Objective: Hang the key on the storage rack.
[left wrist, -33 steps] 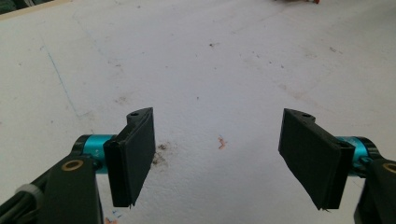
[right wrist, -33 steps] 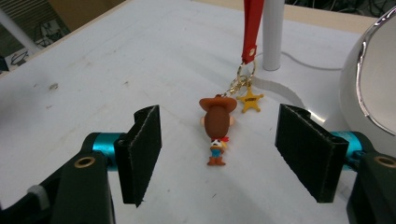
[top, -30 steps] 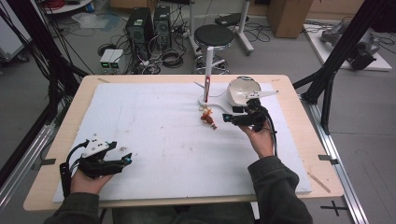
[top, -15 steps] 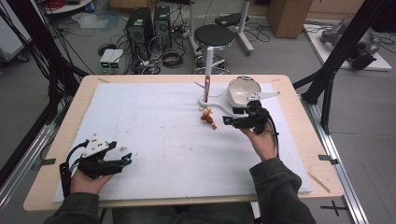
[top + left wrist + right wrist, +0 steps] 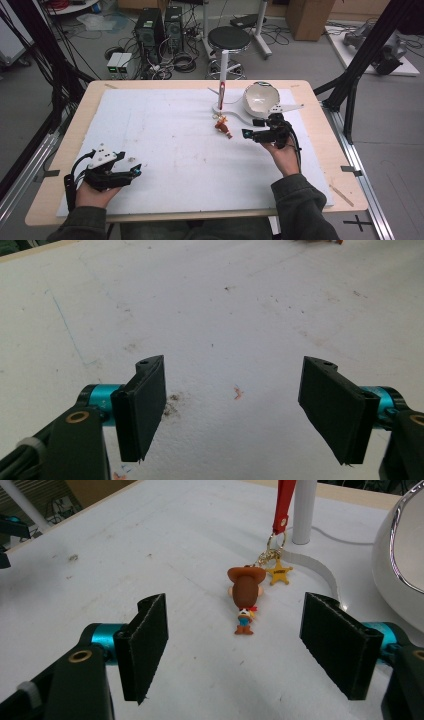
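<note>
A small cowboy figurine with a brown hat lies on the white board, joined by a ring and a gold star to a red strap that hangs by a white post. My right gripper sits just right of the figurine and points at it. Its jaws have just been opening and stand open, with nothing between them. My left gripper rests at the front left, open over bare stained board.
A round white mirror on a flat white stand sits behind the right gripper. The white board covers most of the wooden table. A stool and computers stand on the floor beyond the far edge.
The right gripper's jaws look slightly wider apart. Both hands and the figurine stay where they were.
</note>
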`<control>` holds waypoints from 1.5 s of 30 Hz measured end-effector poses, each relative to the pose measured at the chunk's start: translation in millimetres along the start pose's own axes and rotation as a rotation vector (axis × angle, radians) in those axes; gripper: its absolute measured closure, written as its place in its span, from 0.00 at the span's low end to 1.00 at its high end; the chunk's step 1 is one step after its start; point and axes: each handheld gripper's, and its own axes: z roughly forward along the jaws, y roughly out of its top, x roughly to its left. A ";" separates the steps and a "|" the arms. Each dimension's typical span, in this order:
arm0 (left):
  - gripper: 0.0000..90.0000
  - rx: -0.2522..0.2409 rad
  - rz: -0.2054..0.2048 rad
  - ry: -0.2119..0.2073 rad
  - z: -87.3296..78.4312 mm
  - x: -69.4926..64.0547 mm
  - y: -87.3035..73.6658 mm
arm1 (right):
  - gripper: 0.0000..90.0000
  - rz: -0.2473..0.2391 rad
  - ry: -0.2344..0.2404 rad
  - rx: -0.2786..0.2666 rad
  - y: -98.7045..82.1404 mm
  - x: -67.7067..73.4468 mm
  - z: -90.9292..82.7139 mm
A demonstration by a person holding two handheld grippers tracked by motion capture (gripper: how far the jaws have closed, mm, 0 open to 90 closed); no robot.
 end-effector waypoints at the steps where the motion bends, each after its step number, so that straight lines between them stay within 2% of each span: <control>1: 0.31 -0.001 -0.001 -0.001 0.0 -0.1 0.0 | 0.28 0.011 0.001 0.007 -0.3 0.2 -0.7; 12: 0.31 -0.001 0.000 -0.002 -0.2 -0.3 0.1 | 0.25 -0.010 0.011 0.002 -6.0 5.9 -5.5; 20: 0.31 0.000 0.000 0.000 -0.2 -0.1 0.0 | 0.24 -0.002 0.016 0.013 -15.0 6.1 -9.7; 34: 0.31 -0.002 -0.003 -0.001 -0.1 -0.2 -0.3 | 0.21 -0.010 0.006 0.043 -30.7 8.0 -18.9; 45: 0.31 0.000 -0.003 -0.002 -0.3 0.4 -0.7 | 0.18 -0.017 -0.005 0.045 -39.8 8.1 -25.1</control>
